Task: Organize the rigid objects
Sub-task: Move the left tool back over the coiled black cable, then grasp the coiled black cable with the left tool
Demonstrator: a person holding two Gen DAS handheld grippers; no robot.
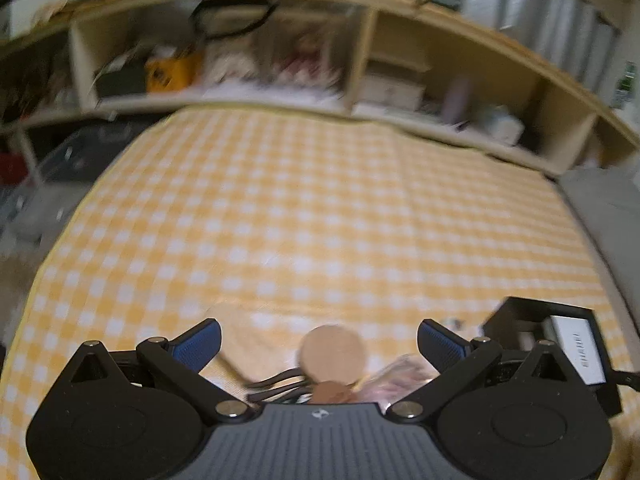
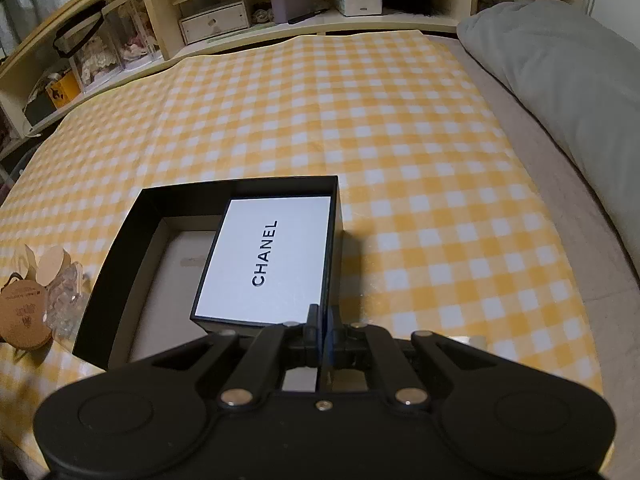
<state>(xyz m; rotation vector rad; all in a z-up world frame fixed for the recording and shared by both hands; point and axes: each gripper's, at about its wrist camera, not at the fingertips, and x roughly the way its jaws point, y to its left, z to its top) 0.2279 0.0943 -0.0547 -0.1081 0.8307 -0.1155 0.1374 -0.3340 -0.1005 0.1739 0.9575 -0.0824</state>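
Yellow-and-white checked cloth (image 2: 400, 128) covers the bed, and on it we see an open black box (image 2: 120, 256) with a white-lidded Chanel box (image 2: 264, 256) already set inside its right half, so we judge the sorting partly done. Our right gripper (image 2: 320, 320) has its fingers clenched together at the black box's near wall, though we cannot tell whether they pinch it. Our left gripper (image 1: 320, 344) hangs with fingers spread wide and empty over the loose pile still outside: wooden discs (image 1: 334, 354), a cork coaster (image 2: 24, 316) and clear wrapped items (image 2: 64, 300).
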